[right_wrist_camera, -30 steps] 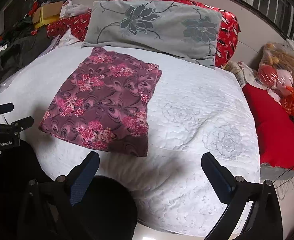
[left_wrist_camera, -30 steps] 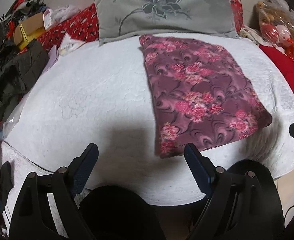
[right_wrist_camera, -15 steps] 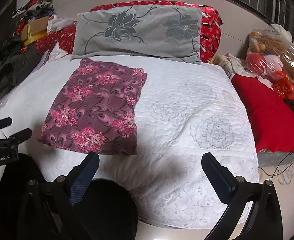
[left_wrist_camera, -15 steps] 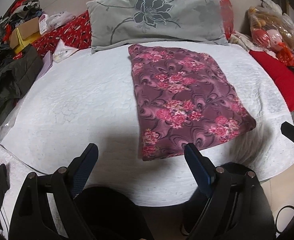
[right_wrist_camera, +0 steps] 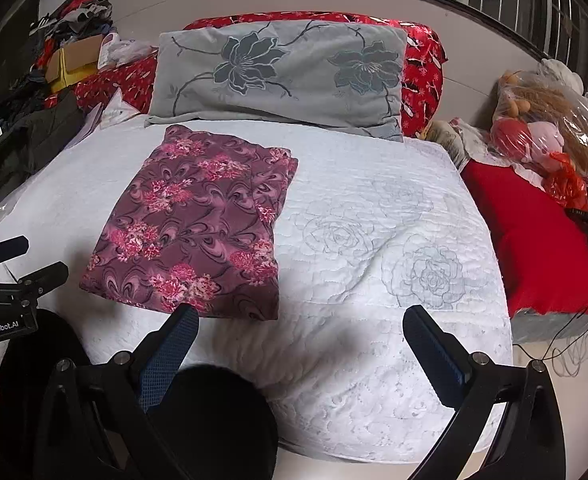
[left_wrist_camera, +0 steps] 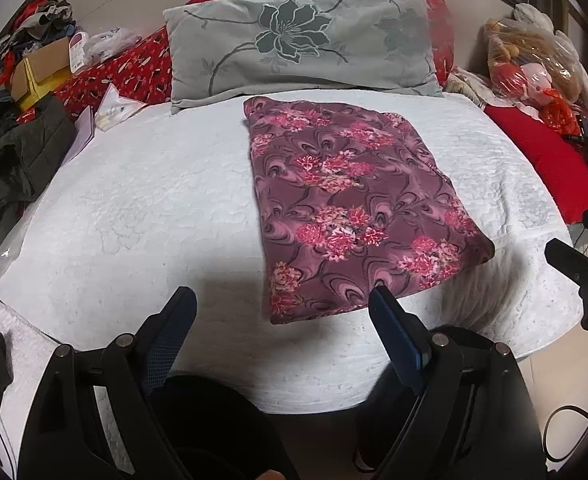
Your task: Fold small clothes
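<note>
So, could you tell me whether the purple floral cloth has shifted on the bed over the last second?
No. The folded purple floral cloth keeps its far edge just below the grey pillow; only the cameras have pulled back from the white bedspread.

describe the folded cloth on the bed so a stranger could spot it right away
Start at the white quilted bedspread covering the bed, then find the grey pillow with dark flowers at its head. Just below that pillow lies the folded garment, a flat rectangle. It is the only maroon piece with pink blossoms; its neighbours are white, grey or red.
</note>
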Motion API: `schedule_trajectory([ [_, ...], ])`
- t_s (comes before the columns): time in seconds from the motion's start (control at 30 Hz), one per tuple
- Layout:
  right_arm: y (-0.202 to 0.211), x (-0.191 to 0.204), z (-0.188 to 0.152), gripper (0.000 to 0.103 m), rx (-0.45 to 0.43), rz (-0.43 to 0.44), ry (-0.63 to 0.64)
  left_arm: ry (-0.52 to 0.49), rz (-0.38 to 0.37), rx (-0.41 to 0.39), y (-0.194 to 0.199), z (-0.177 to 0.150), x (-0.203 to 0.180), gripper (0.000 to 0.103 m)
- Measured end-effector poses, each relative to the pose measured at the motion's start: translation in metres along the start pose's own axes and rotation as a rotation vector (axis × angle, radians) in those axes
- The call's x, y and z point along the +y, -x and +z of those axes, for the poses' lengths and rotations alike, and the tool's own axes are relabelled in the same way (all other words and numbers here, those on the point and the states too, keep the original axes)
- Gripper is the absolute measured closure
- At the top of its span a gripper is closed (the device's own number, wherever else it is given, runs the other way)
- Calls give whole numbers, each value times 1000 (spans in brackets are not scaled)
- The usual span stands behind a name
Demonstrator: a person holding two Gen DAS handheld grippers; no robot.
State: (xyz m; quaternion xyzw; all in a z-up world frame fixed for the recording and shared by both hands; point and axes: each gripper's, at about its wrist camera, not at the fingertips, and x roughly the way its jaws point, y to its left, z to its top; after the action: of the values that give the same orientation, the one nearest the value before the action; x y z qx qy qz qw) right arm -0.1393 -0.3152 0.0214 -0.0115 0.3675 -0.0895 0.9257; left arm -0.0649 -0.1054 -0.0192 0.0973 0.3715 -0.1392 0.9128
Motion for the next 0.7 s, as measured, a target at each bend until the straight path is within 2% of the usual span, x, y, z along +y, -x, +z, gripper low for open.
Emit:
schedule_trajectory([
  [0.53,2,-1,-5,0,10,-6,-7,-37,-36,-11,9,0,-13,14],
  [0.7,2,-1,-5,0,10,-7,-10,-38,-74,-24,16,1,-18,14],
])
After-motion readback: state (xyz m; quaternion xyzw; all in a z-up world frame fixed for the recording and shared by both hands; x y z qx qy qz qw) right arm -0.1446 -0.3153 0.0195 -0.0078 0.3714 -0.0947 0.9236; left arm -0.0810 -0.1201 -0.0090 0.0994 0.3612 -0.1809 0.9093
